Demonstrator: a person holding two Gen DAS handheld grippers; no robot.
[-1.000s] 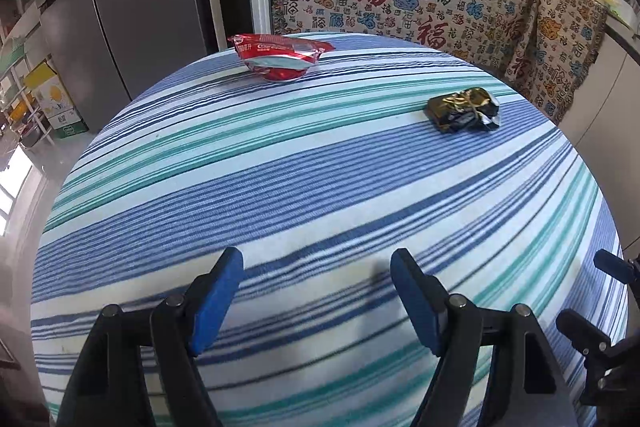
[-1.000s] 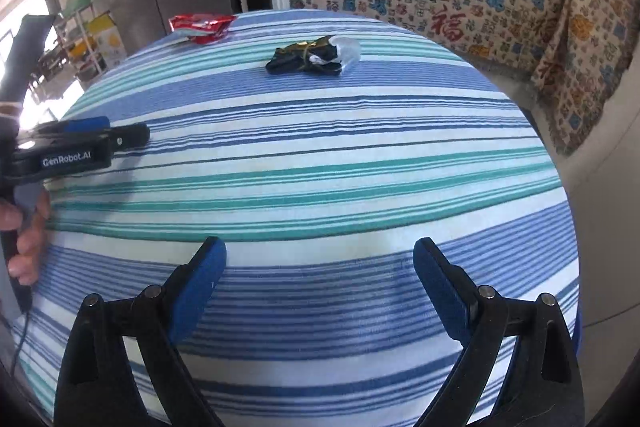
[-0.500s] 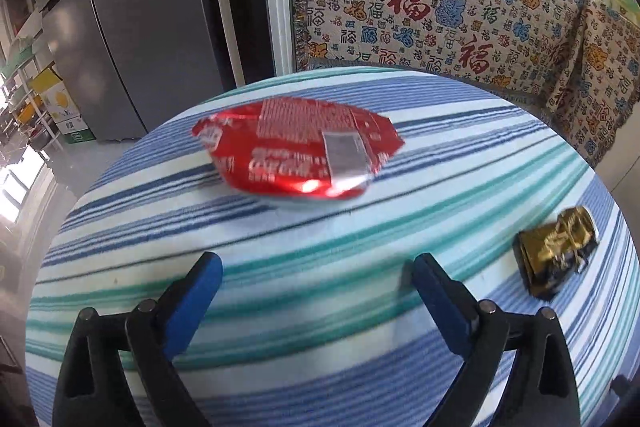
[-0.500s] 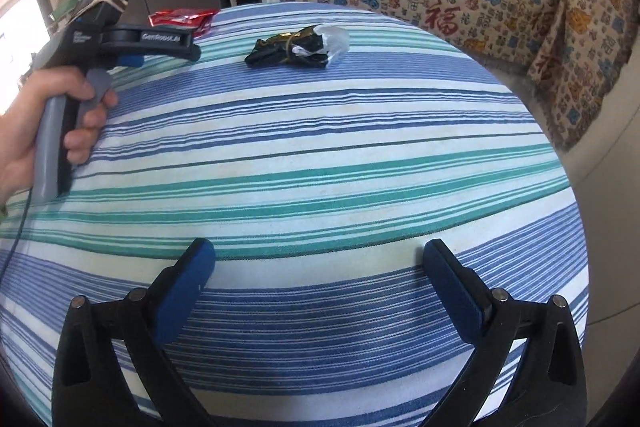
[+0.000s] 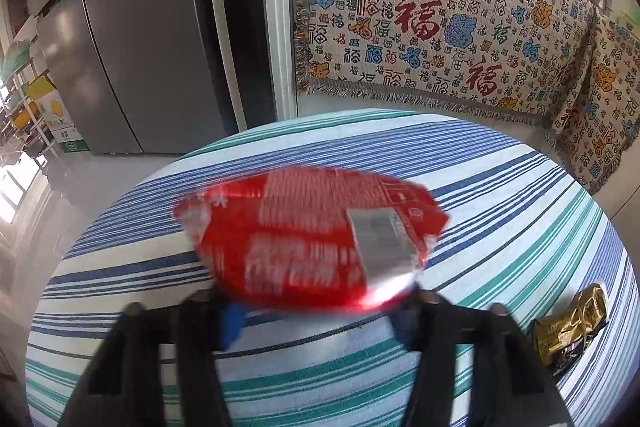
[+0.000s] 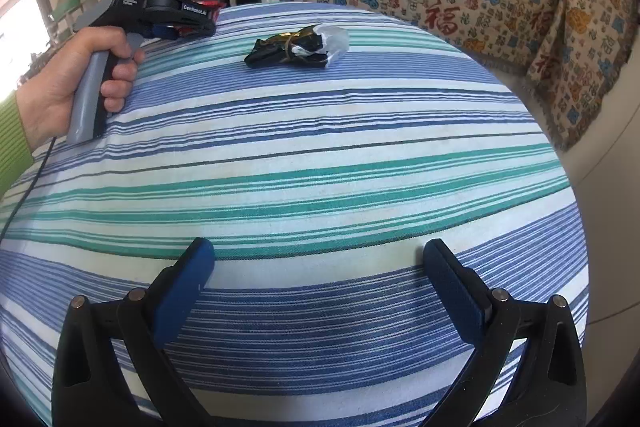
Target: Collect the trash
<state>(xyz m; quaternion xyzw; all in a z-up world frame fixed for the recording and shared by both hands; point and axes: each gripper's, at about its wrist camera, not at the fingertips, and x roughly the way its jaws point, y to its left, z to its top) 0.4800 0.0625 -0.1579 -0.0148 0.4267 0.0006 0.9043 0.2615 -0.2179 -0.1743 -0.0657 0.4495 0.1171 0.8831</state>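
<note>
Since a second ago the left gripper (image 5: 316,315) has slid right up to the red wrapper (image 5: 308,239), mid-frame; jaws closing around its near edge, contact blurred. Right gripper (image 6: 320,279) hangs wide open, empty. Gold-black wrapper (image 6: 298,47) sits upper centre on the striped tablecloth (image 6: 320,155).

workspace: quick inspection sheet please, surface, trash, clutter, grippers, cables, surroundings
surface: round table under a striped tablecloth.
job's things: red wrapper at the far edge; crumpled gold and black wrapper further right.
clutter: nothing seen.
grippers: left gripper closing, the red wrapper's near edge between its fingers, contact blurred; right gripper open over bare cloth, nothing between its fingers.
cables: thin black cable trailing from the left handle.
surroundings: grey fridge; patterned throw behind the table.
</note>
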